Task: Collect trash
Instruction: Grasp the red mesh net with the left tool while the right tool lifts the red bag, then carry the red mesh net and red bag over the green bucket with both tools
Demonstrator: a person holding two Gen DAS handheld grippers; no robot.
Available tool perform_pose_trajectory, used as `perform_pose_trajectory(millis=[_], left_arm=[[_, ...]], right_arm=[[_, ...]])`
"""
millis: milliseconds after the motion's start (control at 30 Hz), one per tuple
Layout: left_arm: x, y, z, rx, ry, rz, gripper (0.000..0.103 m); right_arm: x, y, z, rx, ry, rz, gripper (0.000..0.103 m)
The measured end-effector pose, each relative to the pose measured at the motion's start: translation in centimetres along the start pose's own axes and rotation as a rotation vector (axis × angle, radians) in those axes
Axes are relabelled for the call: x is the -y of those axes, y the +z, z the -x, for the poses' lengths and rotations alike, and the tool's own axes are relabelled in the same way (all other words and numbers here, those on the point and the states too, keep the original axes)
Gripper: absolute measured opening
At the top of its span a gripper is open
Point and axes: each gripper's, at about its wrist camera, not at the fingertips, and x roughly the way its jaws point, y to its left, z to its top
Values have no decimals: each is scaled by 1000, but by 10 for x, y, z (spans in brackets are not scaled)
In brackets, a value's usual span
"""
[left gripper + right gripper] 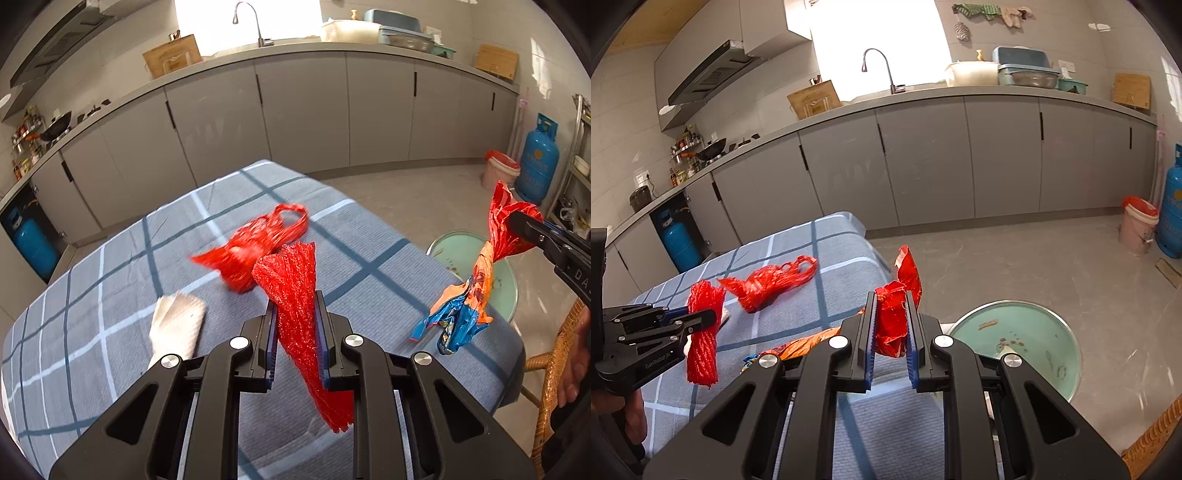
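My left gripper (296,314) is shut on a red mesh net (295,295), which hangs above the checked tablecloth; the right wrist view shows the same left gripper (711,315) and net (701,332) at the left. My right gripper (891,314) is shut on a crumpled red, orange and blue snack wrapper (892,325). In the left wrist view that wrapper (476,284) dangles from the right gripper (513,221) off the table's right side. A red plastic bag (255,243) and a white crumpled tissue (177,328) lie on the cloth.
A blue-grey checked table (110,295) fills the foreground. A pale green round stool (1034,339) stands on the floor to its right, beside a wicker chair (554,362). A pink bin with a red liner (1137,225) and a blue gas cylinder (1174,206) stand by the cabinets.
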Motion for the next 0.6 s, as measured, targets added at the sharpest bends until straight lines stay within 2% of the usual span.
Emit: perform_pose_trajectory(millis=[600], left_arm=[[54,32,-15,42,-84,-91,19]], right_arm=[[51,6,8,24,-84,-48,15]])
